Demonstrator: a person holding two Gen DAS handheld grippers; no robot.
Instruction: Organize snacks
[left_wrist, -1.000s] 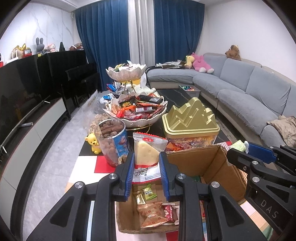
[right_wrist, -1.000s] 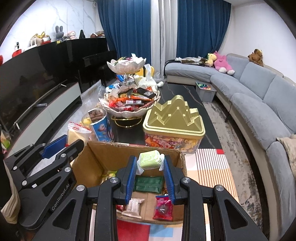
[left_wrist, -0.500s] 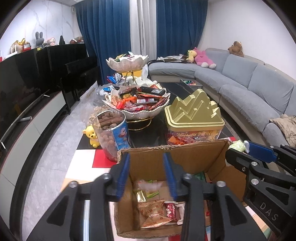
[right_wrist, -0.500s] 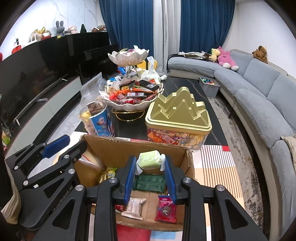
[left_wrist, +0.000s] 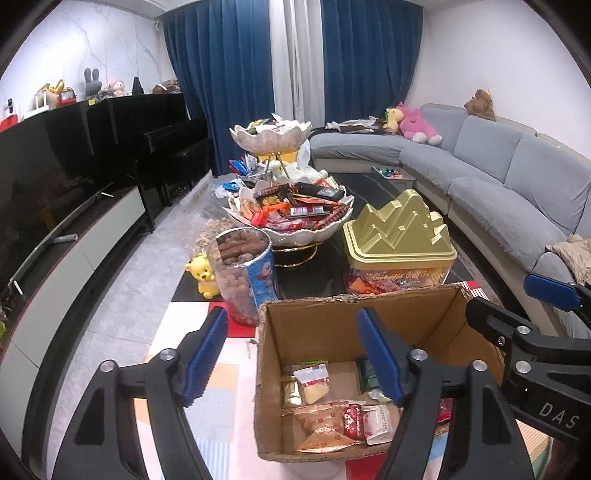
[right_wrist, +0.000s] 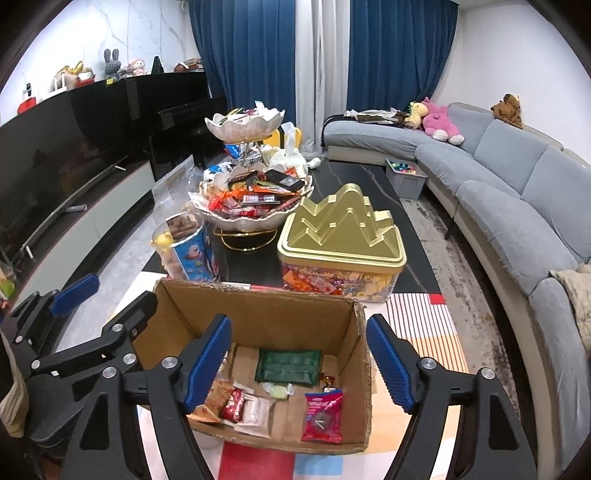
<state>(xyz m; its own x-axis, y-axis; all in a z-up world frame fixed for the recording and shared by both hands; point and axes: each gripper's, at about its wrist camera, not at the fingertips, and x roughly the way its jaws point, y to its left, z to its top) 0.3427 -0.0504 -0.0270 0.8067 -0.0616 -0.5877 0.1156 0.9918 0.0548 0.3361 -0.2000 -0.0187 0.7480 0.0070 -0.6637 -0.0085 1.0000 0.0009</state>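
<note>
An open cardboard box (left_wrist: 332, 325) (right_wrist: 258, 314) stands on the patterned table mat with several snack packets on its floor. My left gripper (left_wrist: 291, 352) hovers over the box's left side, its jaws opening with nothing between them. Below it lies a yellow cheese packet (left_wrist: 314, 384). My right gripper (right_wrist: 297, 363) hovers over the box too, jaws opening and empty. A pale green candy (right_wrist: 275, 389) rests on the box floor beside a dark green pack (right_wrist: 288, 365) and a red packet (right_wrist: 321, 415). Each gripper shows at the edge of the other's view.
Behind the box stand a clear tub of nuts (left_wrist: 243, 273), a two-tier shell bowl heaped with snacks (left_wrist: 291, 221) and a gold mountain-lid tin (left_wrist: 399, 236). A yellow bear figurine (left_wrist: 201, 273) sits at the left. A grey sofa (left_wrist: 498, 199) runs along the right.
Both grippers have let go: the left dropped the cheese packet and the right dropped the pale green candy into the box. Both pairs of jaws have spread wide.
</note>
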